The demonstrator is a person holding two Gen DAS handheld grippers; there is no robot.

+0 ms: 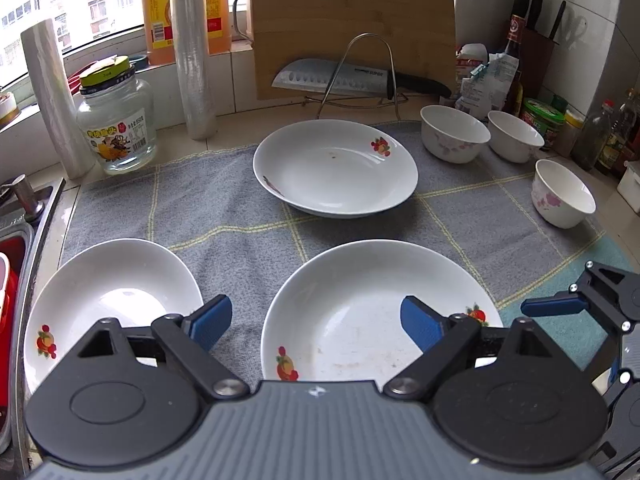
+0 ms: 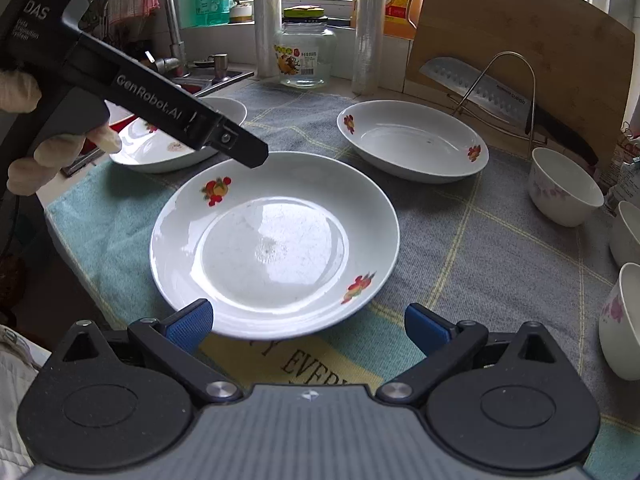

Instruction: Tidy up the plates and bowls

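Note:
Three white plates with fruit prints lie on a grey checked cloth [image 1: 224,216]: a far plate [image 1: 335,168], a near left plate [image 1: 108,304] and a near middle plate [image 1: 360,320]. Three white flowered bowls [image 1: 454,134] [image 1: 516,136] [image 1: 564,194] stand upright at the right. My left gripper [image 1: 316,320] is open above the middle plate's left rim and holds nothing. My right gripper [image 2: 308,324] is open and empty at the front rim of the same middle plate [image 2: 276,244]. One of its blue fingers [image 1: 552,306] shows at the right edge of the left wrist view.
A sink [image 1: 24,216] lies to the left. A glass jar [image 1: 118,128], film rolls [image 1: 192,48], oil bottles, a cutting board [image 1: 352,20] and a knife [image 1: 332,78] on a wire rack line the back. Bottles and packets crowd the back right corner. A gloved hand [image 2: 24,92] holds the left tool.

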